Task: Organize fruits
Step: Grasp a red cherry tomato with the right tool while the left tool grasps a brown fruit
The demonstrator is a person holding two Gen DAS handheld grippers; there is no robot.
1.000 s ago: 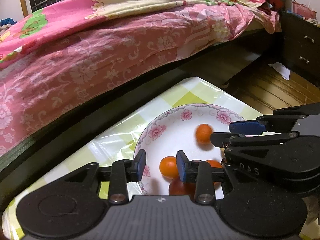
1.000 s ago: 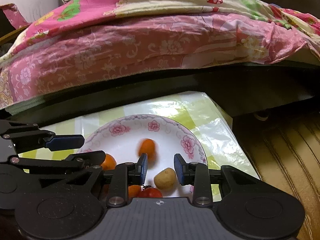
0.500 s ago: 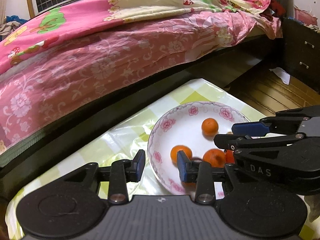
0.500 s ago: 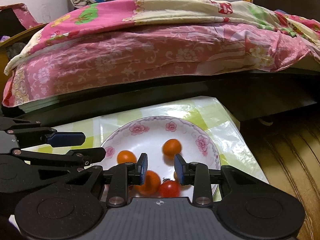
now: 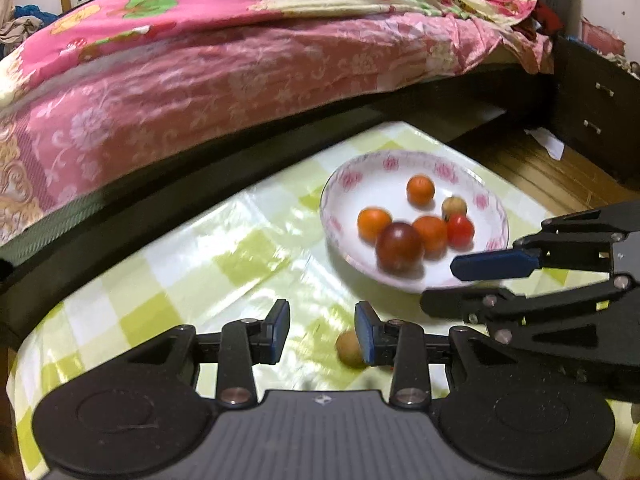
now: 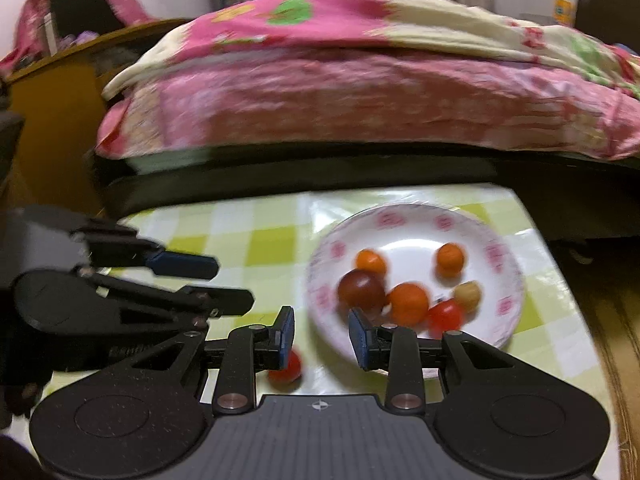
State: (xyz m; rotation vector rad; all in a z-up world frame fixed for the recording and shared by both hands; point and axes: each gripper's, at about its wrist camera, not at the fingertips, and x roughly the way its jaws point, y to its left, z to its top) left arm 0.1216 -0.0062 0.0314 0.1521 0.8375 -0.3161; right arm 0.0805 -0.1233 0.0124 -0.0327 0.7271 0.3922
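Plate: a round white plate with a pink flower rim point(image 5: 490, 216) point(image 6: 508, 256) sits on the green-and-white checked plastic tablecloth point(image 5: 192, 264) point(image 6: 256, 240), toward the table's far right corner.
Fruit on the plate: three small orange fruits, one at the back point(image 5: 420, 190) point(image 6: 450, 259), one on the left point(image 5: 373, 223) point(image 6: 371, 262), one in the middle point(image 5: 431, 233) point(image 6: 408, 303); a large dark red round fruit point(image 5: 399, 247) point(image 6: 361, 292) touching the middle orange one; a small red tomato point(image 5: 460, 231) point(image 6: 446, 316); a small tan round fruit point(image 5: 454, 207) point(image 6: 467, 295) just behind the tomato.
Fruit off the plate: a tan-brown round fruit point(image 5: 347, 349) lies on the cloth, partly hidden by a finger of the left gripper; a small red tomato point(image 6: 287, 368) lies on the cloth beside the plate, partly behind a finger of the right gripper.
Left gripper point(image 5: 322, 331): black with blue pads, jaws apart, nothing between them; it hangs over the cloth, well short of the plate.
Right gripper point(image 6: 321, 335): jaws apart, holding nothing; one finger reaches over the plate's near rim, the other is over the cloth.
Grippers together: side by side, each showing in the other's view.
Background: a bed with a pink floral quilt point(image 5: 240, 64) point(image 6: 360, 92) runs along the table's far side; wooden floor point(image 5: 560, 176) to the right.
Sharpness: both views are motion-blurred.
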